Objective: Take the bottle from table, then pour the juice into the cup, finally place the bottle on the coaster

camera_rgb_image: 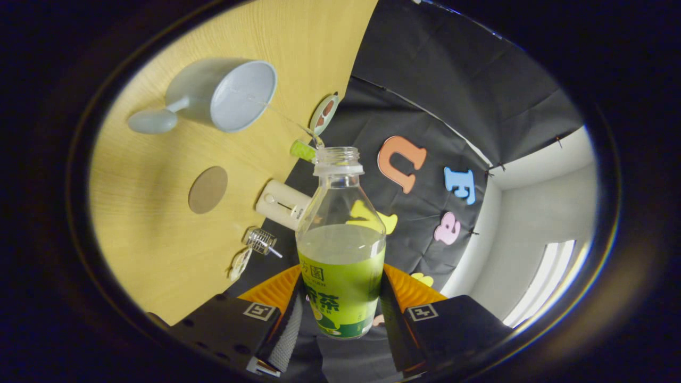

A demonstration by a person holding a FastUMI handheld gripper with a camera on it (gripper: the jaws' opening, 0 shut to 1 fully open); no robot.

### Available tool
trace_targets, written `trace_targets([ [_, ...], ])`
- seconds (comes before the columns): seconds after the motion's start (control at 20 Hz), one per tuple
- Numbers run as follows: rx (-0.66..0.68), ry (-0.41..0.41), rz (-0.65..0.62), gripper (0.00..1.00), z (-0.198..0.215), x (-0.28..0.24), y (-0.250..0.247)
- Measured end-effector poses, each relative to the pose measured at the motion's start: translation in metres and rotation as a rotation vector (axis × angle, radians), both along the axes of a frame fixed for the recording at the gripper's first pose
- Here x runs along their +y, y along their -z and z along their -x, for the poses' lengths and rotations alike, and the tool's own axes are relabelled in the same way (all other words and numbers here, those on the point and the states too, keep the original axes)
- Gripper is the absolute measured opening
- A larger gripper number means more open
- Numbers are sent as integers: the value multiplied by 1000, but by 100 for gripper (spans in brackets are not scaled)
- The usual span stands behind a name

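Your gripper (340, 311) pinches the tilted, uncapped bottle (341, 250) | thin stream reaches cup (229, 96) | coaster (208, 190) lies apart on bare table (159, 239).

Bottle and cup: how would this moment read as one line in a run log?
claw: shut on bottle | bottle: tilted, cap off | juice: thin stream into cup | coaster: bare

Bottle (341, 250): clear, uncapped, green label, half full, tipped, thin stream into pale handled cup (223, 96). Round brown coaster (208, 189) bare.
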State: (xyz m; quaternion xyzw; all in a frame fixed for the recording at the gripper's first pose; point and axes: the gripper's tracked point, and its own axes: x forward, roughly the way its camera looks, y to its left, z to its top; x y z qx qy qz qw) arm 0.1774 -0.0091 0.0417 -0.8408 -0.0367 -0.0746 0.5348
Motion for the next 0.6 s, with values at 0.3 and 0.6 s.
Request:
trace_targets([
  [0.3,-4,-16,41,75,-1,6,-4],
  [0.6,-6,-12,73,75,-4,7,-6],
])
